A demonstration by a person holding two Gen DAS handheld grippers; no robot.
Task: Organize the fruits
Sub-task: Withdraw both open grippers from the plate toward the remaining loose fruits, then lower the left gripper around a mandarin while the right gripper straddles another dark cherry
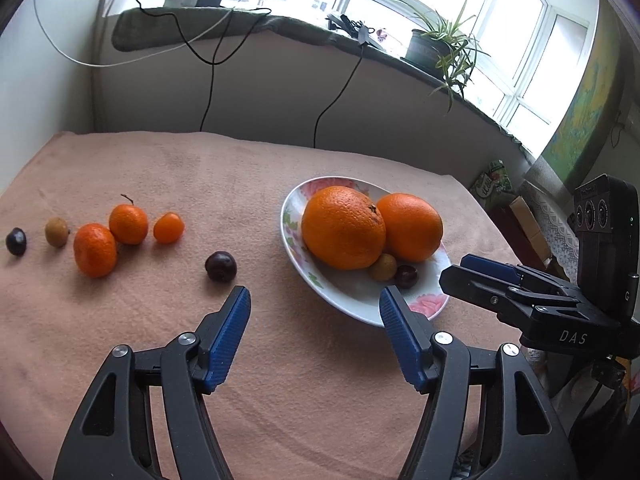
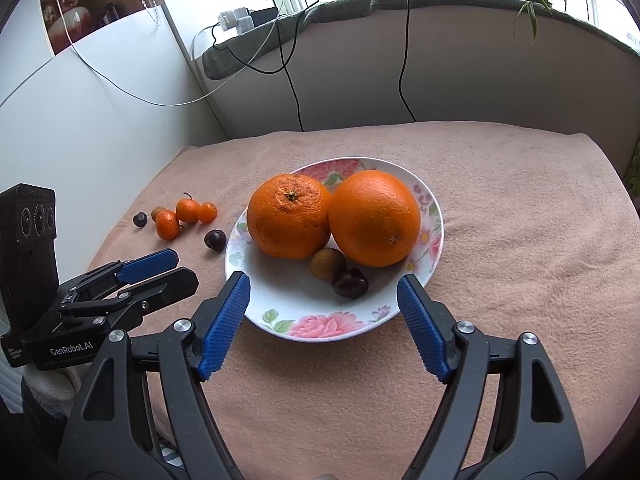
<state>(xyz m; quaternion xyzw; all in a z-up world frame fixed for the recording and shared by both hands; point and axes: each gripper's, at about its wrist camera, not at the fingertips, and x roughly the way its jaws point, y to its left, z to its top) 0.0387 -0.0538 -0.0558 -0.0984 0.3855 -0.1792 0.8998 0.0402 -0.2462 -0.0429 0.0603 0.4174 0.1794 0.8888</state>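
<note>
Both grippers hover with jaws spread wide and holding nothing, just short of the floral plate.

The left gripper (image 1: 315, 304) and right gripper (image 2: 323, 292) carry ribbed blue pads on black arms. The glossy oval plate (image 2: 320, 326) holds two pebbly-skinned large oranges (image 2: 289, 216), a dull brown longan (image 2: 327, 263) and a shiny dark cherry (image 2: 350, 283). Left of the plate, on the fuzzy peach towel (image 1: 320, 380), lie a loose cherry (image 1: 220, 266) nearest it, then three small mandarins (image 1: 129, 224), a second longan (image 1: 56, 232) and a far cherry (image 1: 16, 241). The likely next pick is the loose cherry: small, round and smooth, so the pads should close gently across its middle to stop it rolling or bruising.
</note>
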